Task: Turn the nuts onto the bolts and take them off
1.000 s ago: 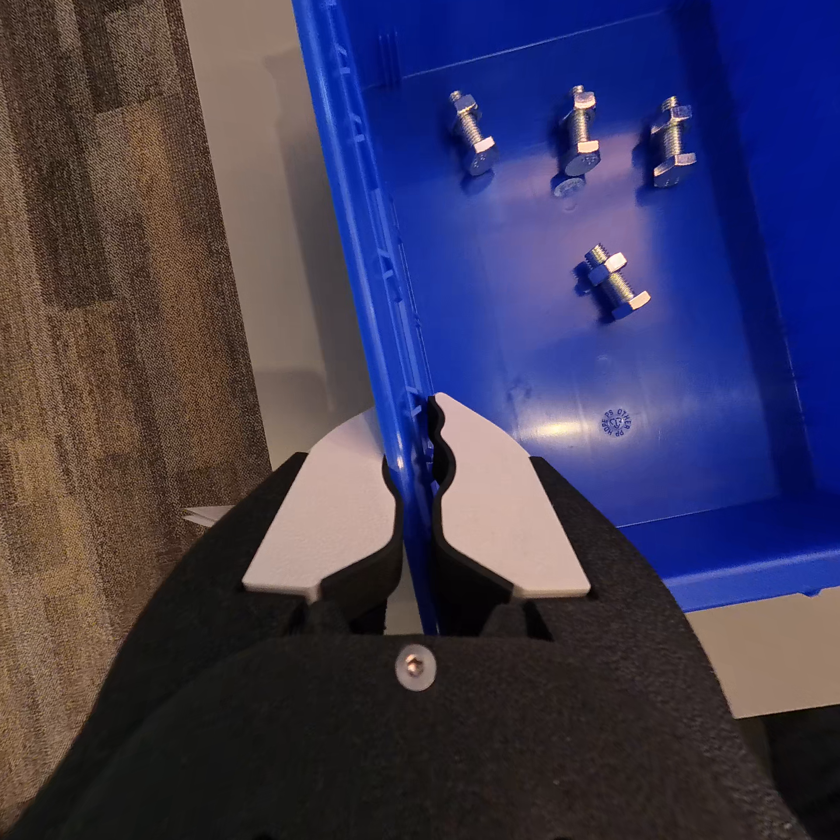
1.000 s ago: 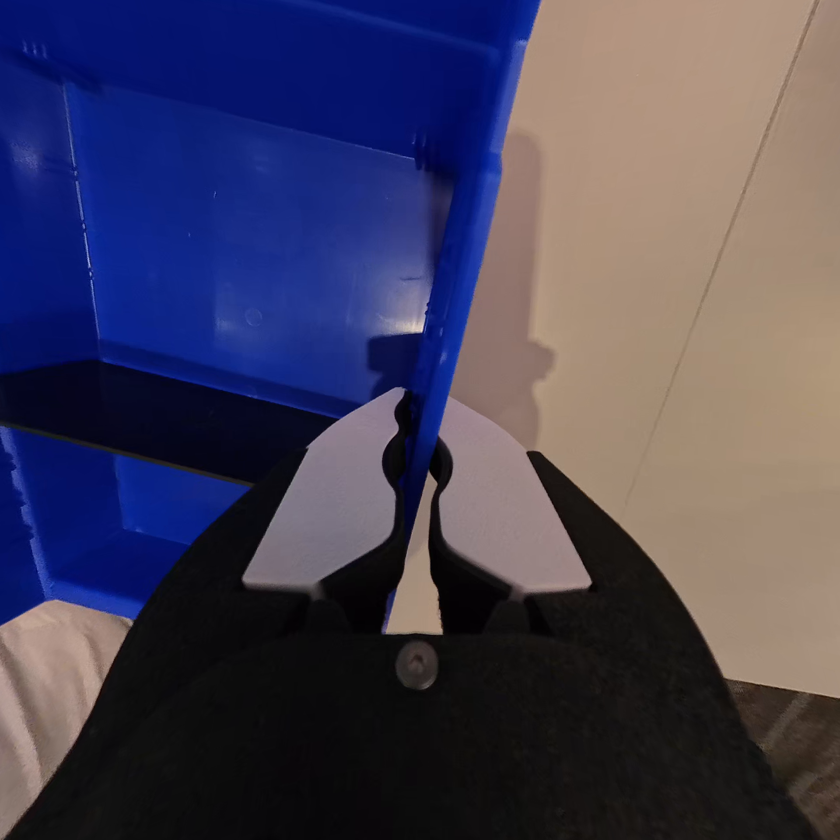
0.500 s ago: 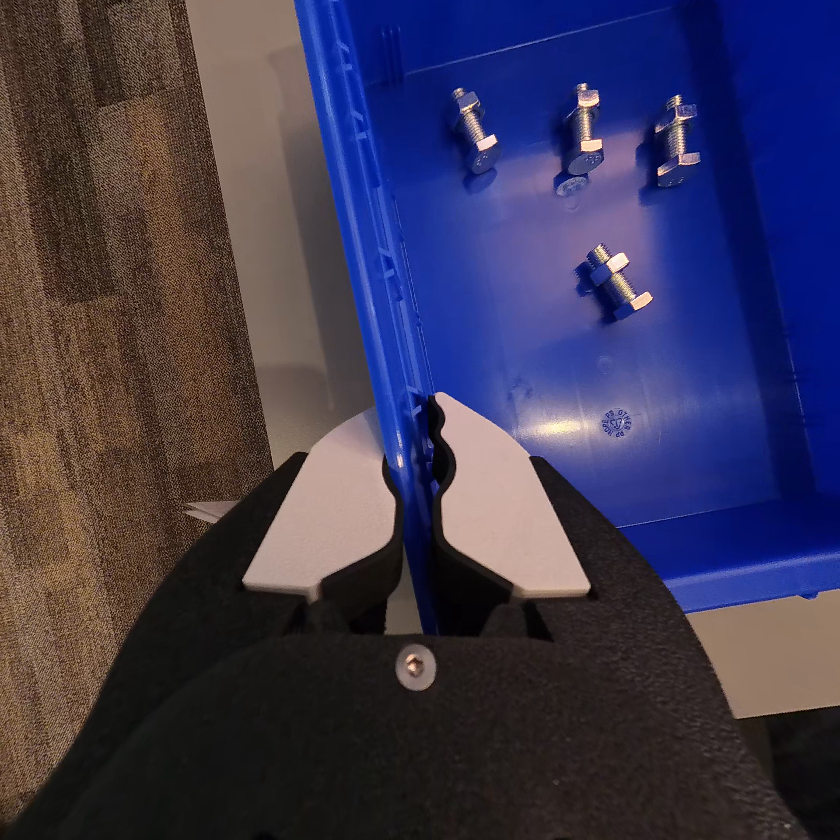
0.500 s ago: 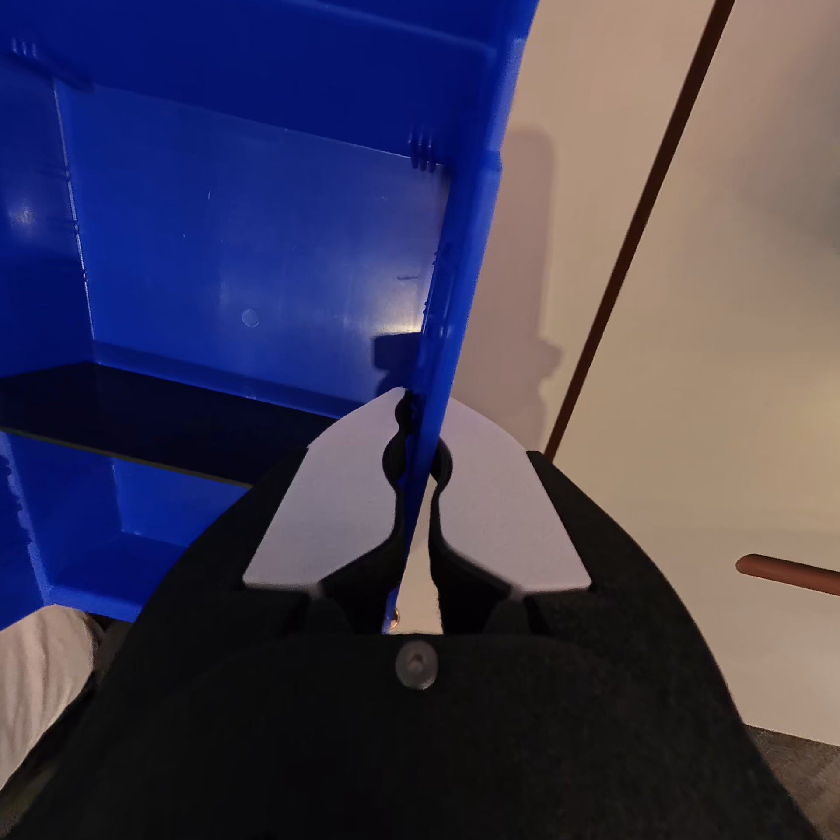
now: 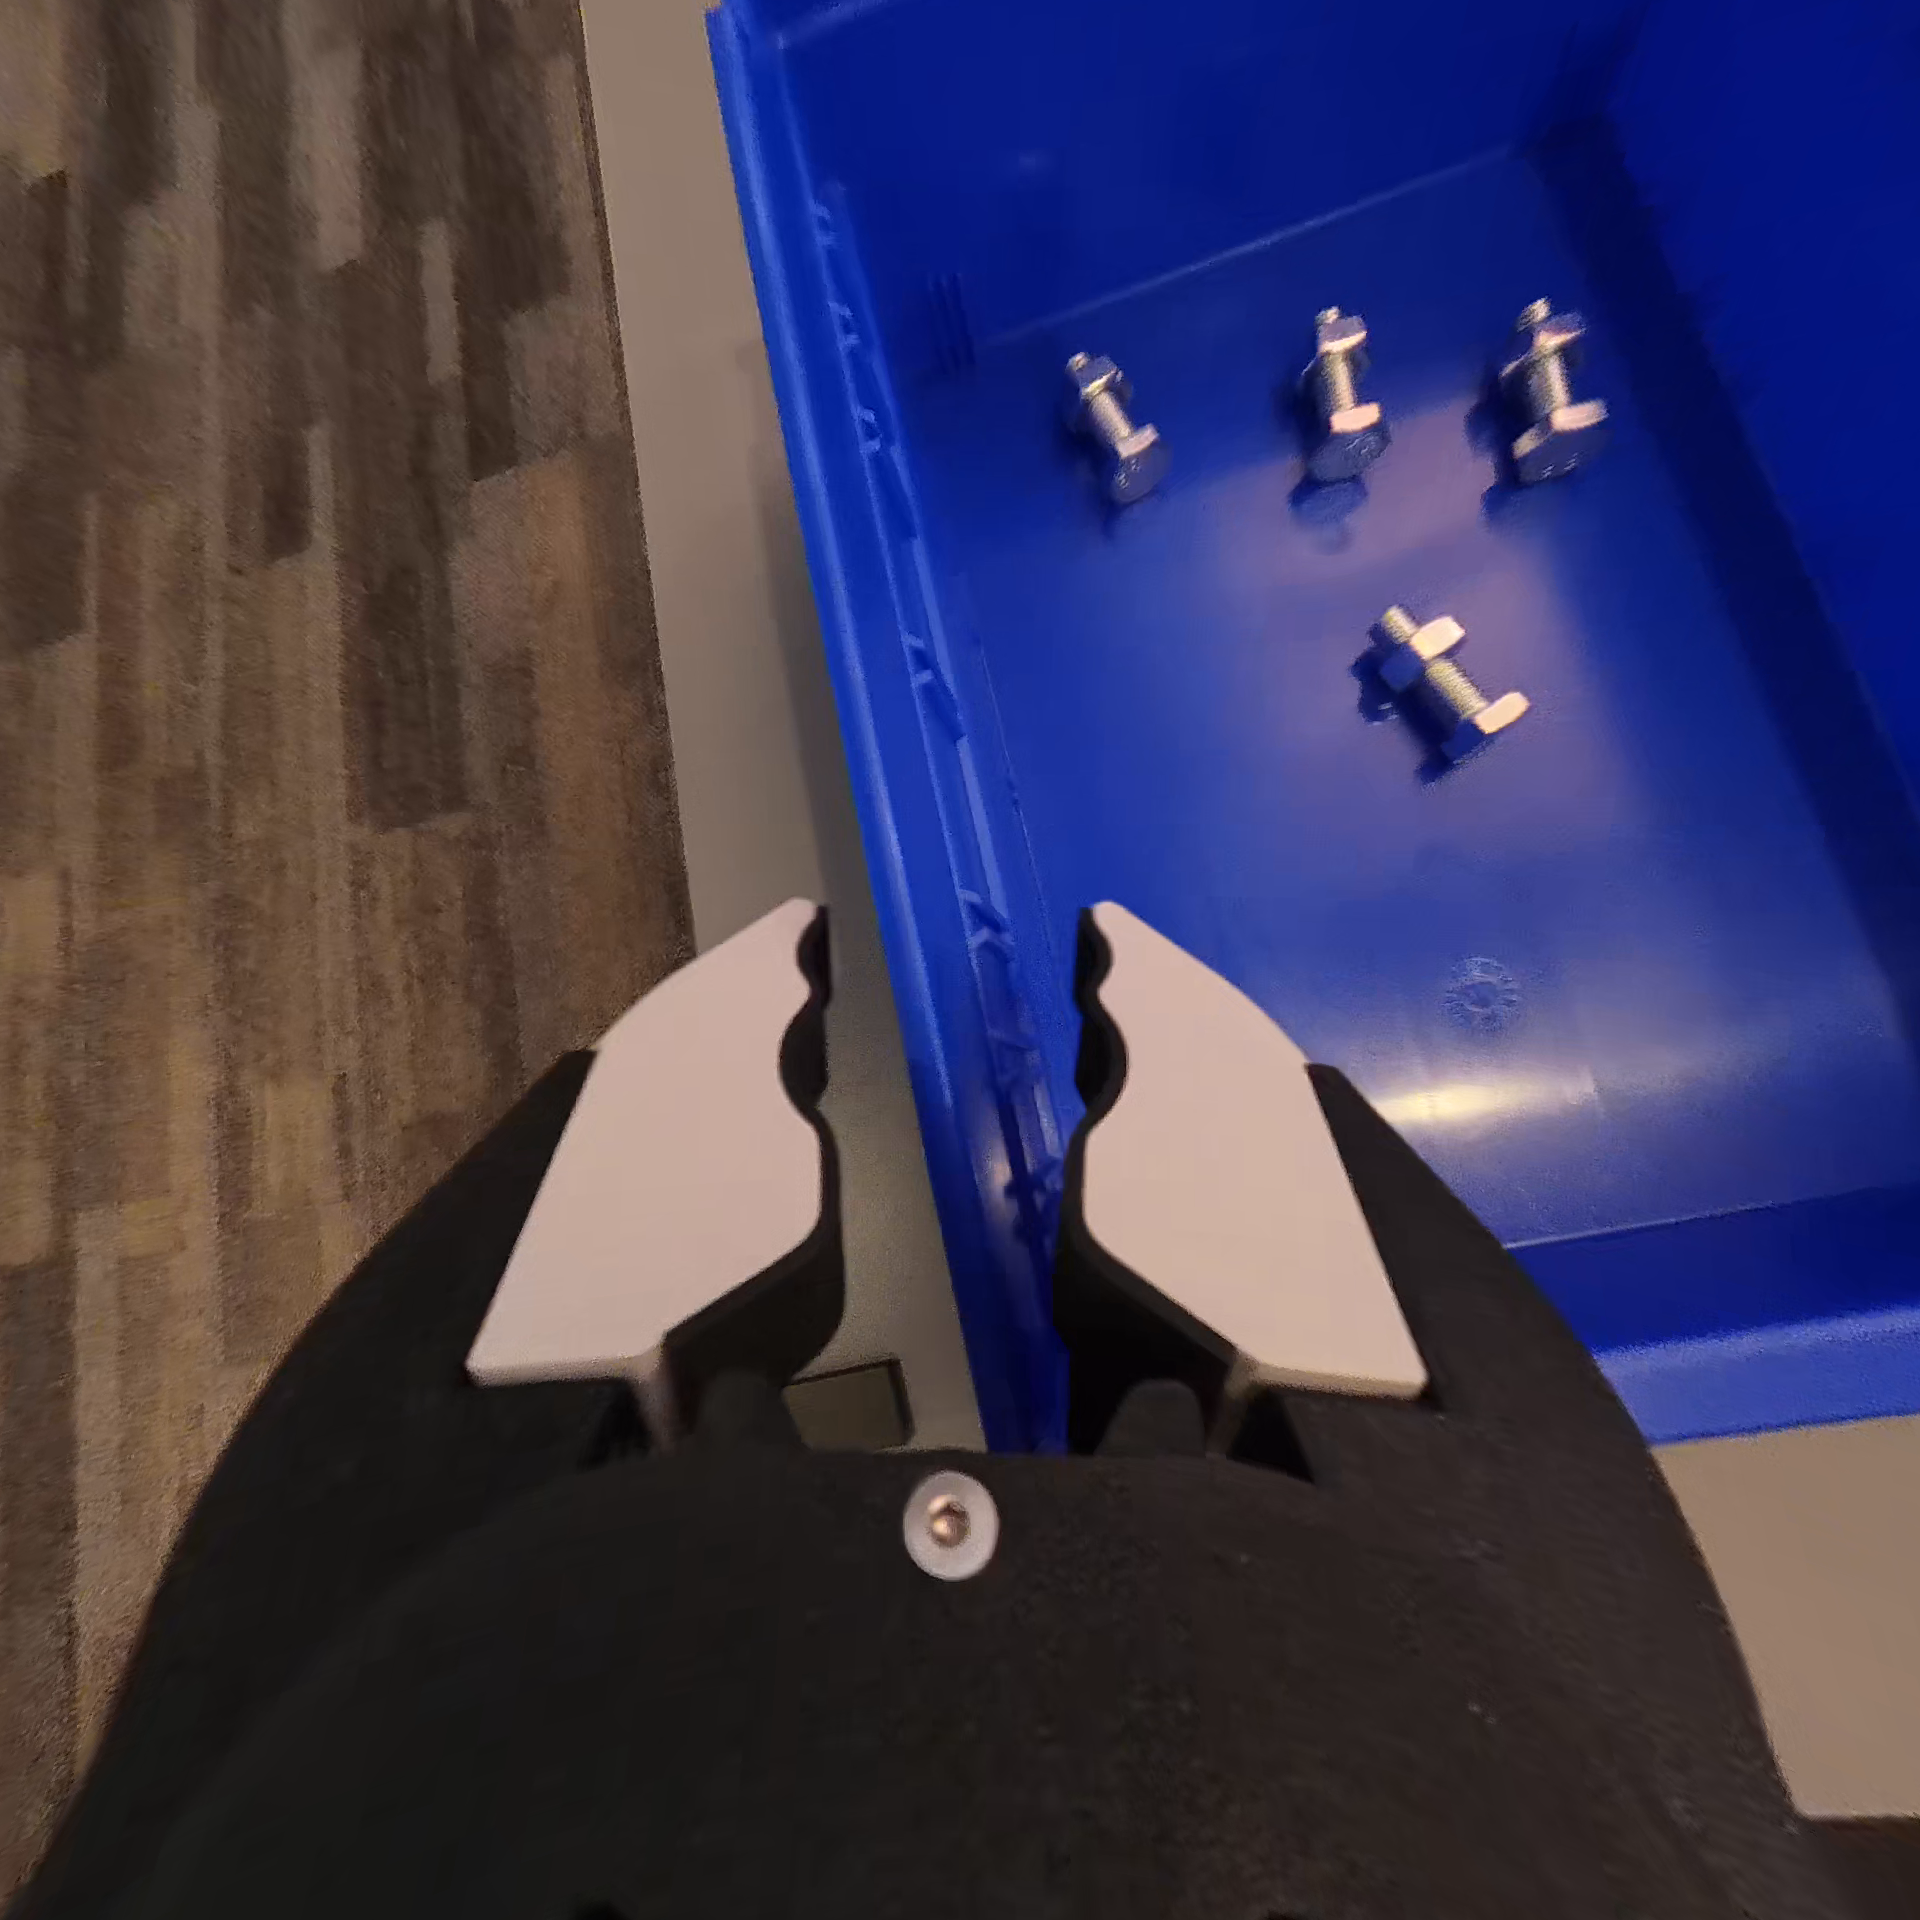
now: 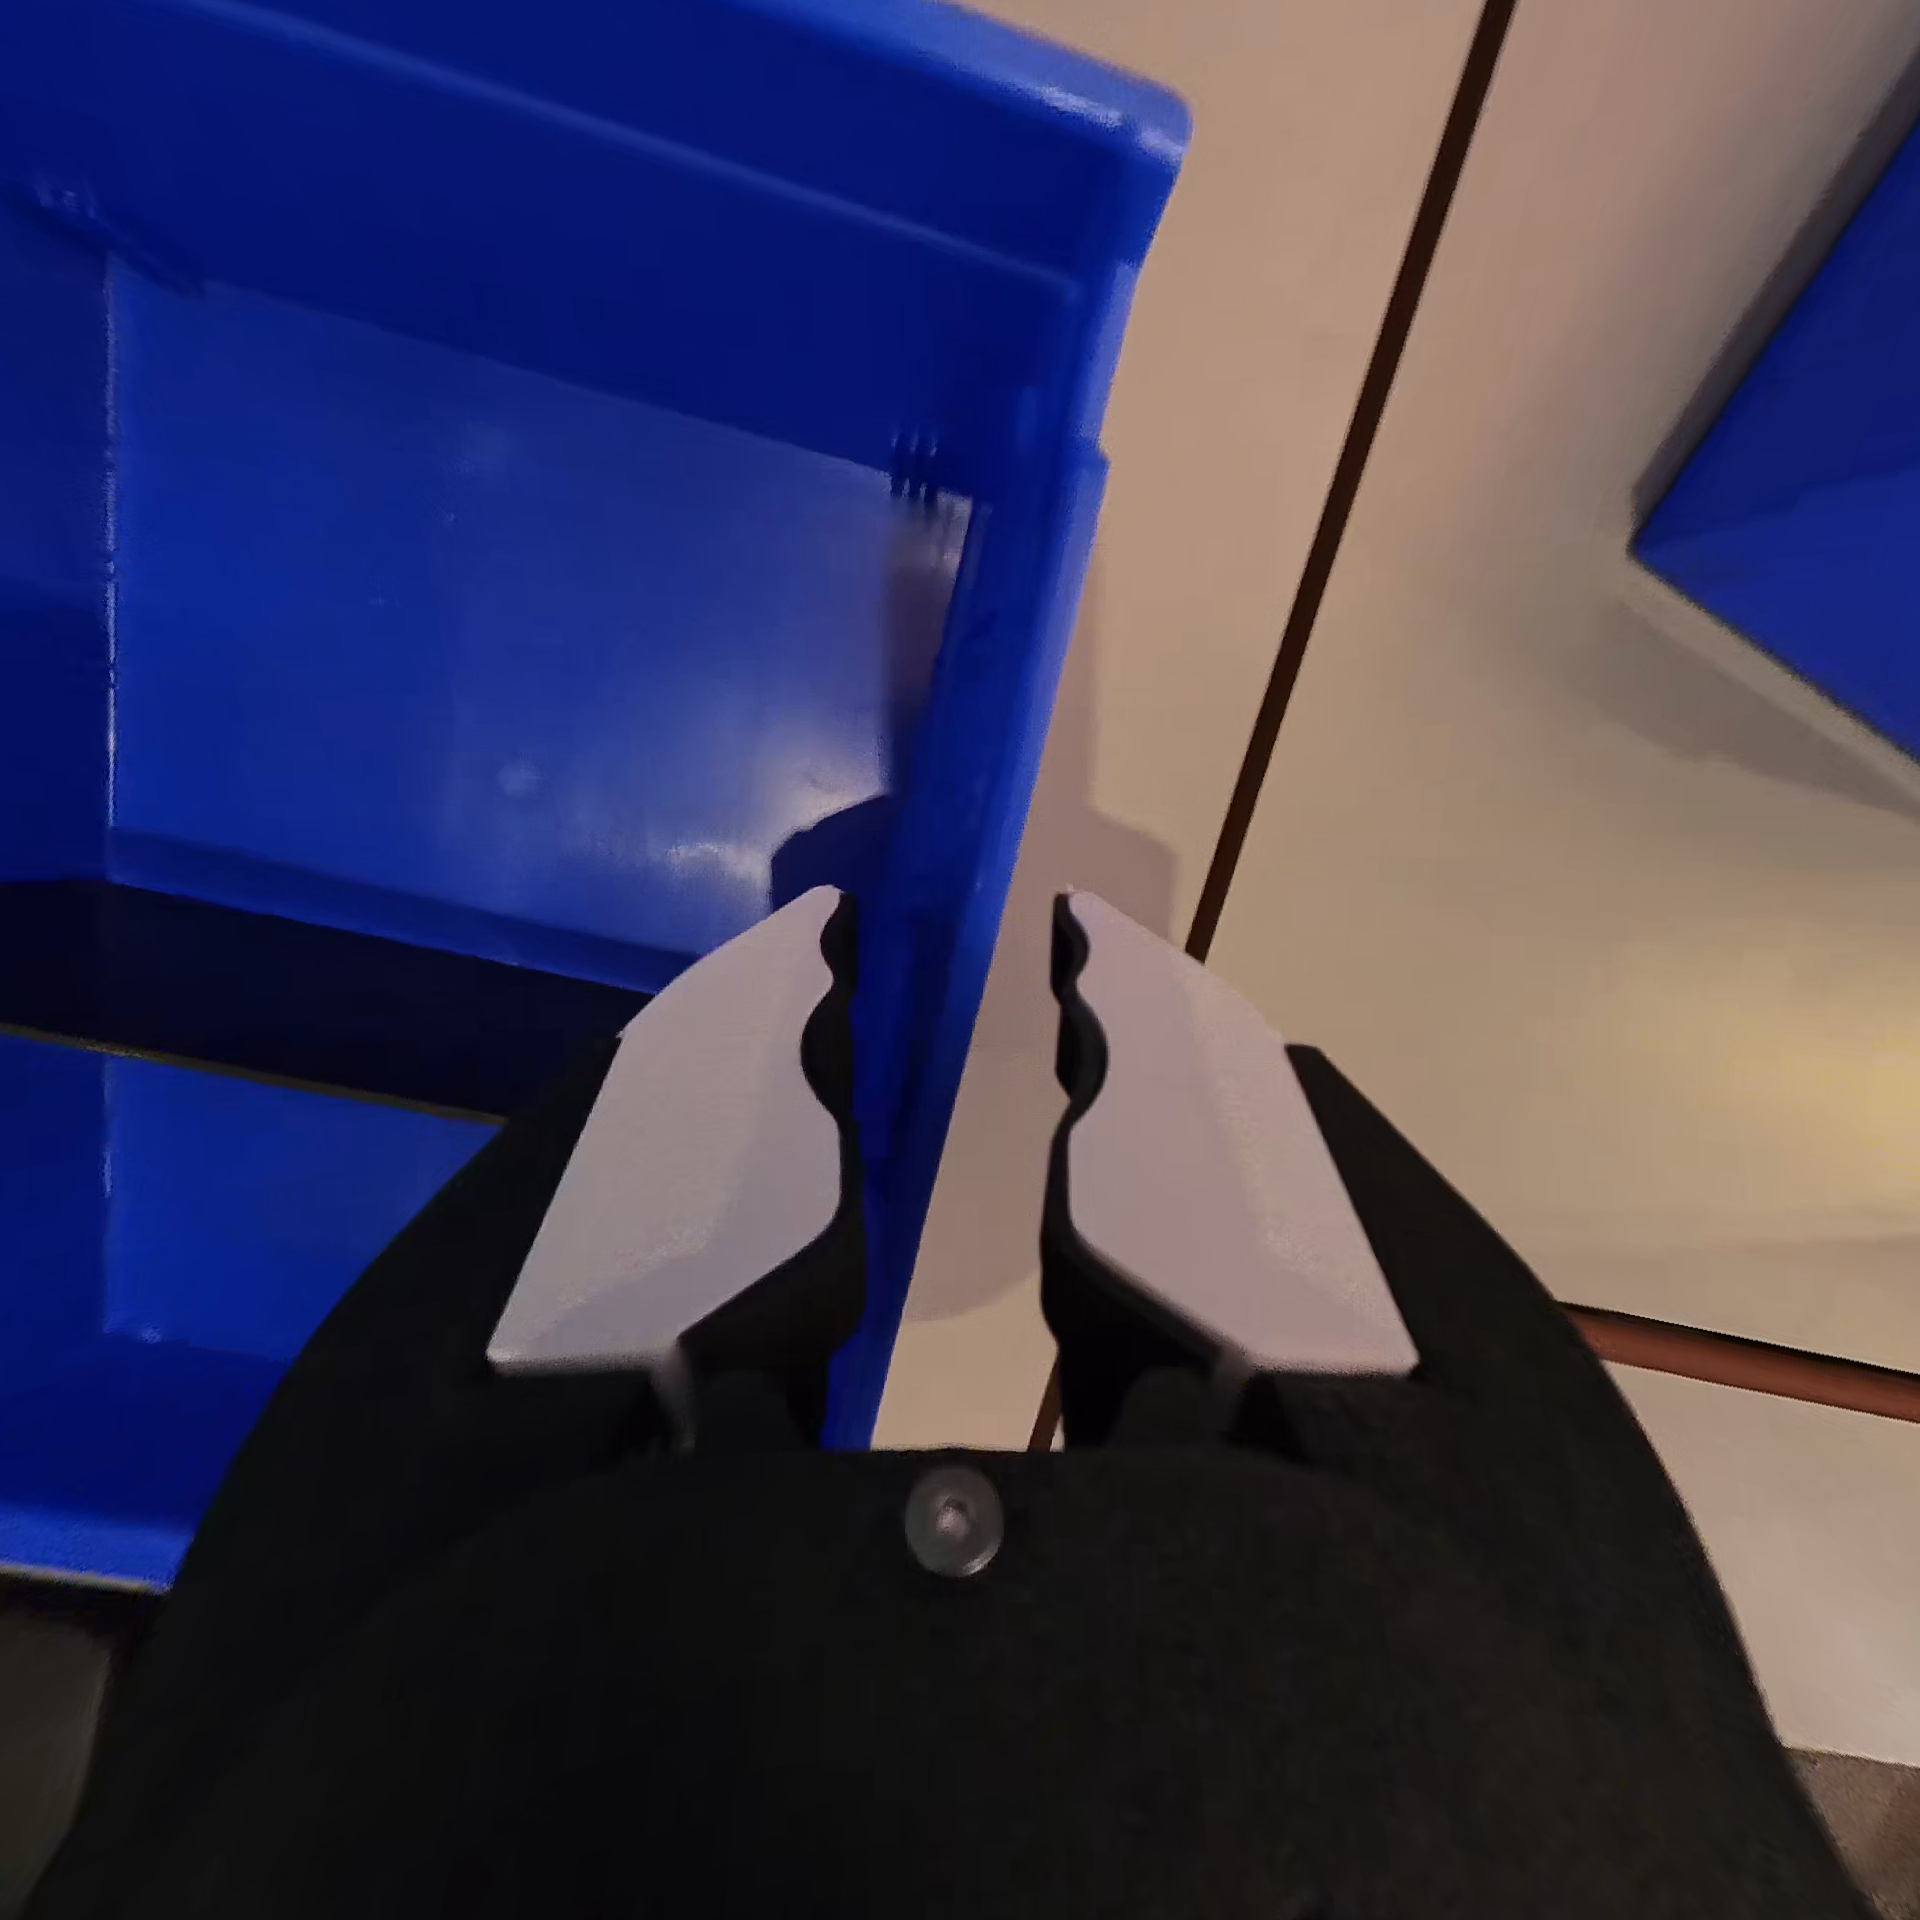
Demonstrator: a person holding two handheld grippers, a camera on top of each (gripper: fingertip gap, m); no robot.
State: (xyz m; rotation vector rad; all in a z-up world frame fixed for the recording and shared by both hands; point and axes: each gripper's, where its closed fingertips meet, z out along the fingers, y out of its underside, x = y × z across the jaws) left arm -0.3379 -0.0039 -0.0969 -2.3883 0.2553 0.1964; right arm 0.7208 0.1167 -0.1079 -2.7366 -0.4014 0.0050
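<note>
A blue plastic bin (image 5: 1195, 935) holds several silver bolts with nuts on them: a row of three at the back (image 5: 1335, 410) and one nearer (image 5: 1444, 691). My left gripper (image 5: 951, 925) is open and astride the bin's left wall (image 5: 935, 831); there is a gap between the wall and the left pad. My right gripper (image 6: 951, 914) is open and astride the bin's right wall (image 6: 977, 727); its right pad stands clear of the wall. The bin's inside shows in the right wrist view (image 6: 468, 623).
The bin rests on a pale table (image 5: 665, 520). Brown patterned carpet (image 5: 291, 623) lies to the left. A second blue bin (image 6: 1808, 499) stands at the right, past a thin dark seam (image 6: 1340, 499) across the table.
Both grippers were shut on the bin's side walls and have now opened, letting the walls go. The bin has dropped lower in both views.
</note>
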